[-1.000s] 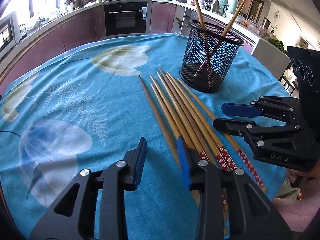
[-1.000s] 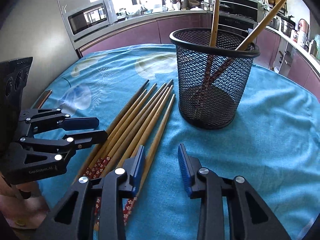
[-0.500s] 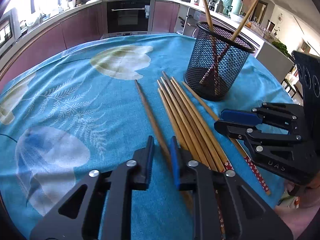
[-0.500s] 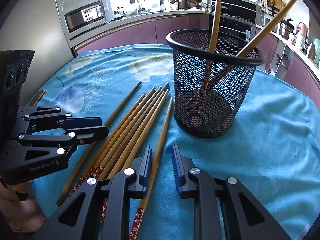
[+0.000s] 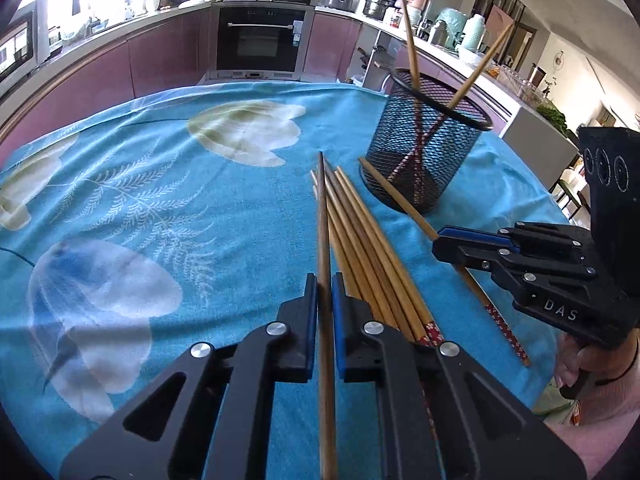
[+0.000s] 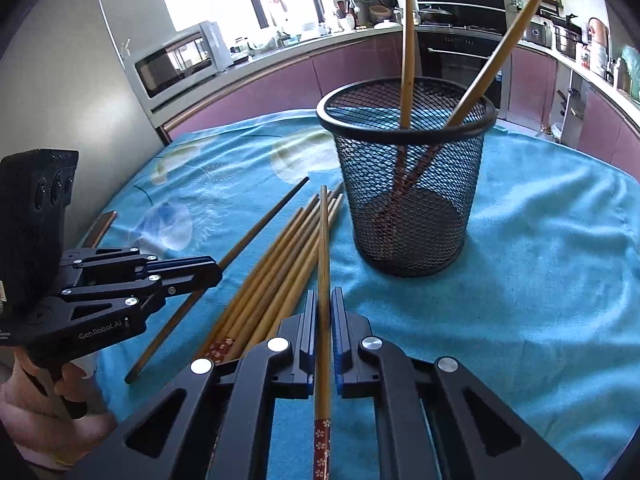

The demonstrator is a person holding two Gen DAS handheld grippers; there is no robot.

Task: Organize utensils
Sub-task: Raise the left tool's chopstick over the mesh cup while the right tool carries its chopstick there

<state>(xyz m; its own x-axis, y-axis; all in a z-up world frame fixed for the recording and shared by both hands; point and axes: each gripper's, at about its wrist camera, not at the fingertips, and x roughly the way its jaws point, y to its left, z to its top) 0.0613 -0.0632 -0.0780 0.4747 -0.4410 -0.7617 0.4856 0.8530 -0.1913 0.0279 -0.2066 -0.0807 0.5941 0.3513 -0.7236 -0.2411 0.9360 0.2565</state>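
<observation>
A black mesh cup stands on the blue floral tablecloth with two chopsticks leaning in it. Several wooden chopsticks lie side by side in front of the cup. My left gripper has its jaws closing, and the pads press on a dark brown chopstick that points forward. My right gripper is closing too, pads pressed on a lighter chopstick with a red flowered end.
A flat dark object lies at the table's left edge. Behind the table runs a curved kitchen counter with purple cabinets, an oven and a microwave. A person's hand holds the left gripper's handle.
Both grippers' jaws have closed from wide apart onto one chopstick each. The dark chopstick at the left of the row has swung away from the others and now lies across them.
</observation>
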